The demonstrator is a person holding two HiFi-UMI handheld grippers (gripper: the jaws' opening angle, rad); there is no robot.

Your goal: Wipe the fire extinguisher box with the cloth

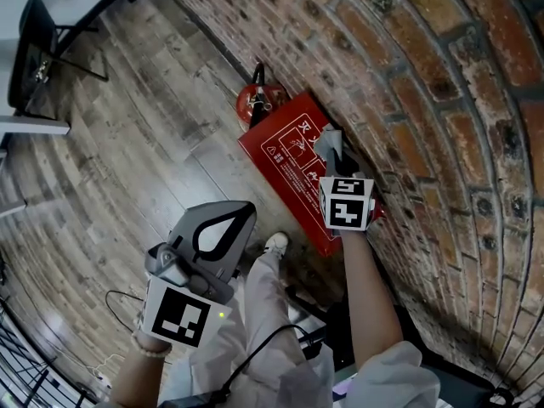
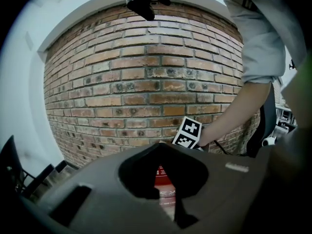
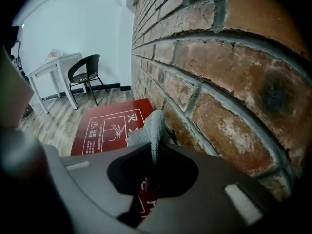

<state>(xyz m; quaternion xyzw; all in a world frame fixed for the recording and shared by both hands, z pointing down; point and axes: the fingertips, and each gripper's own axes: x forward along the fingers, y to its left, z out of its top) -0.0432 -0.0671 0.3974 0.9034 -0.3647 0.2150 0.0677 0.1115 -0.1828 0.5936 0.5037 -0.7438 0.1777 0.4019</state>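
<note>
Nearest, the left gripper (image 1: 246, 212) hung with jaws clenched on nothing, the red fire extinguisher box (image 1: 285, 155) lay on the wooden floor (image 1: 144, 117) against the brick wall (image 1: 425, 100), and the right gripper (image 1: 338, 161) had its jaws pinched on the grey cloth (image 1: 330, 139) above it.

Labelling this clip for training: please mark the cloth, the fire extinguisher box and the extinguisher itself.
cloth (image 3: 155, 128): right gripper view, grey fold above the jaws.
fire extinguisher box (image 1: 285, 164): head view, red top face.
extinguisher (image 1: 248, 107): head view, red body.
</note>
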